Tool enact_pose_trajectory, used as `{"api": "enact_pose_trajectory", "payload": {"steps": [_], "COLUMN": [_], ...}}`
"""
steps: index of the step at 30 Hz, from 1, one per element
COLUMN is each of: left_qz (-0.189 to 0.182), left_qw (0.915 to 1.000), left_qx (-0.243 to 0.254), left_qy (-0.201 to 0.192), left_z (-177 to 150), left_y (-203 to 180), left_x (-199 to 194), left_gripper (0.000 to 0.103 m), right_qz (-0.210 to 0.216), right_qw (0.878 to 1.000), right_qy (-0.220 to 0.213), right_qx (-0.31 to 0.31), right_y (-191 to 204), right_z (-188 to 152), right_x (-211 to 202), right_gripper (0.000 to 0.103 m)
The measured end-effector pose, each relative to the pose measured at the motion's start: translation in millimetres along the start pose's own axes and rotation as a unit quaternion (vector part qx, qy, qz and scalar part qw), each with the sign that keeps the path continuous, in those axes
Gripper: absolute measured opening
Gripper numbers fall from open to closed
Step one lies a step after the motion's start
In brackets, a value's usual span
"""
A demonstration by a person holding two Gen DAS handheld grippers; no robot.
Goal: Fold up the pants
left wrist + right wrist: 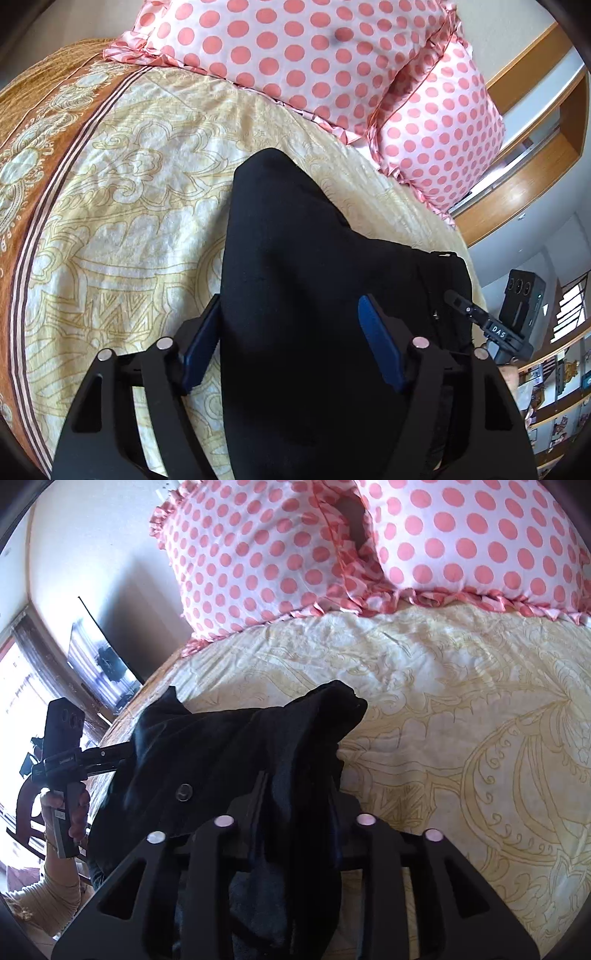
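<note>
Black pants (295, 266) bunched up on a bed, partly lifted.

Plain dark fabric, soft and wrinkled, not flat and not neatly folded. In the left wrist view a long rounded fold runs up the middle toward the pillows, with a waistband edge at right. In the right wrist view the pants (221, 746) are gathered in a heap with peaks at top and a round dark button on the left part.

The pants (295, 258) are lying bunched on the bedspread (129, 206), in front of two pillows (266, 561) sitting side by side at the bed's far end. The right gripper (295, 805) is standing amid the pants' folds.
</note>
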State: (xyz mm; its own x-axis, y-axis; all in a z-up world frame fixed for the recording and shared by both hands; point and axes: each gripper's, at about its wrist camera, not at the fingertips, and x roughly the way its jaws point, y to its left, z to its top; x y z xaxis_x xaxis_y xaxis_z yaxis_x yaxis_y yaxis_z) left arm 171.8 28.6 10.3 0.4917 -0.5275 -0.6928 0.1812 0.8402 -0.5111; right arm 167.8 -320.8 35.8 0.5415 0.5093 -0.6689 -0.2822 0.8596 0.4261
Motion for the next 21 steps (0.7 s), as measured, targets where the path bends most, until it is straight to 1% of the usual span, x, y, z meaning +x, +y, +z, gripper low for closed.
{"api": "enact_pose_trajectory", "payload": {"steps": [3,4,5,6,7,8,10,11,15,19,21], "left_qz": [0.026,0.034,0.042,0.043,0.042,0.041,0.039,0.04,0.038,0.024,0.027], "left_qw": [0.9995,0.9992,0.9988,0.9988,0.9987,0.9985,0.998,0.9977,0.9967,0.9968,0.9961], "left_qx": [0.018,0.021,0.024,0.025,0.03,0.037,0.047,0.05,0.063,0.061,0.063], "left_qy": [0.003,0.002,0.0,-0.002,-0.005,-0.008,-0.014,-0.019,-0.035,-0.047,-0.056], "left_z": [1,2,2,3,2,2,3,3,11,33,50], "left_y": [-6,-7,-8,-8,-9,-11,-17,-20,-31,-36,-40], "left_x": [3,4,4,4,2,0,-4,-6,-13,-14,-11], "left_gripper": [0.065,0.054,0.045,0.039,0.029,0.022,0.016,0.013,0.012,0.011,0.011], "right_qz": [0.006,0.011,0.013,0.019,0.025,0.031,0.038,0.041,0.059,0.056,0.057], "right_qw": [1.0,1.0,1.0,1.0,1.0,0.999,0.999,0.999,0.998,0.997,0.996], "right_qy": [0.013,0.012,0.009,0.006,0.0,-0.005,-0.013,-0.016,-0.031,-0.045,-0.054], "right_qx": [0.017,0.019,0.017,0.014,0.012,0.012,0.013,0.016,0.022,0.029,0.036], "right_y": [-7,-8,-8,-7,-6,-6,-5,-5,-4,-5,-8], "right_z": [1,1,1,1,1,1,2,4,16,38,51], "right_x": [8,10,10,9,7,5,1,-1,-8,-4,1], "right_gripper": [0.046,0.046,0.043,0.033,0.026,0.025,0.022,0.022,0.021,0.021,0.021]}}
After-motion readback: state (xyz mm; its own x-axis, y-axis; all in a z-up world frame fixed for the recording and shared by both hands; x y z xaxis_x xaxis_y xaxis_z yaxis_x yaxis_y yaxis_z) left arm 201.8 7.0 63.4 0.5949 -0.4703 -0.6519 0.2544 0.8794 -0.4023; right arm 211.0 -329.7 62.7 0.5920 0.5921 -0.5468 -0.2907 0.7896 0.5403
